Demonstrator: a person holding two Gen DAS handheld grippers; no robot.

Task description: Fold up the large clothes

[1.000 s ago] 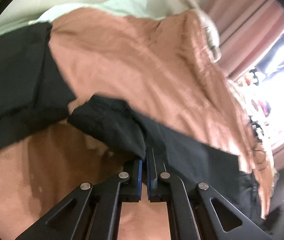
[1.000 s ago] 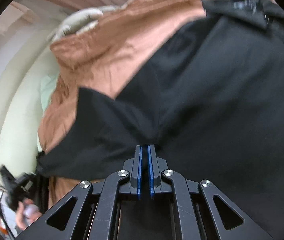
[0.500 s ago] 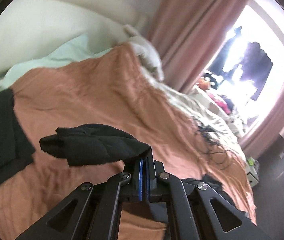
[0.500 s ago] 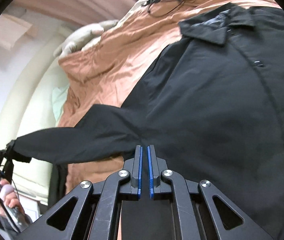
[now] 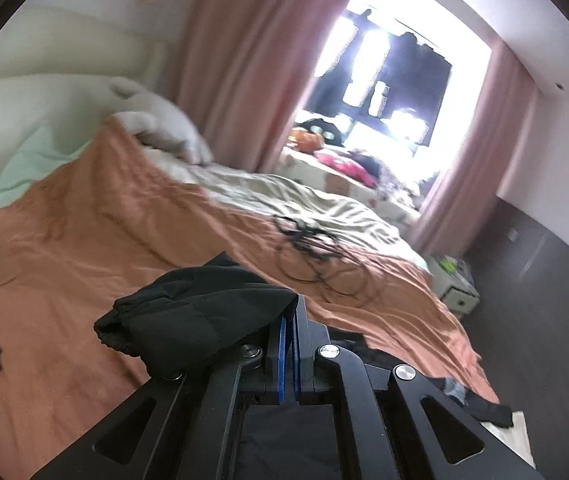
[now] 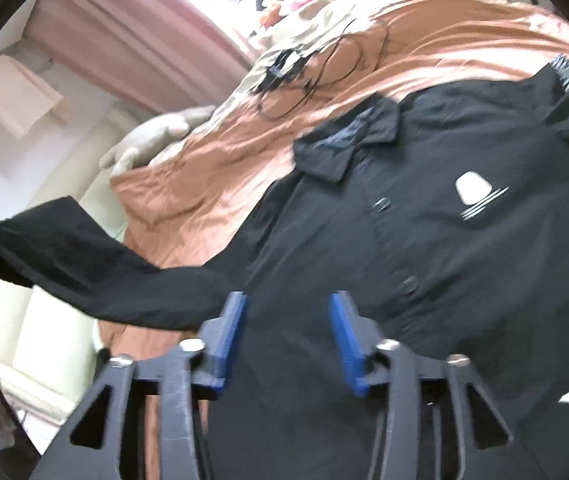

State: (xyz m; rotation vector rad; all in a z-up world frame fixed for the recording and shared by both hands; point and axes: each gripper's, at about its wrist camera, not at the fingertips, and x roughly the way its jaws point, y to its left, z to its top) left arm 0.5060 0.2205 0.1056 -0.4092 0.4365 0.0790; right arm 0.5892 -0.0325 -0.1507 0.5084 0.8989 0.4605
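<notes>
Now, black collared shirt [image 6: 424, 248] with white chest logo spread on orange bedspread [image 5: 84, 240], sleeve cuff [image 5: 188, 320] clamped in left gripper [image 5: 289, 336], right gripper [image 6: 286, 320] jaws opening, nothing pinched, pink curtains [image 5: 236, 60], bright window [image 5: 388, 68].

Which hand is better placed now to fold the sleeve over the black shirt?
Left. The left tongs are shut on the cuff of the black long sleeve, lifted above the orange bedspread. The right tongs are opening, gripping nothing, over the black button-up shirt.
</notes>
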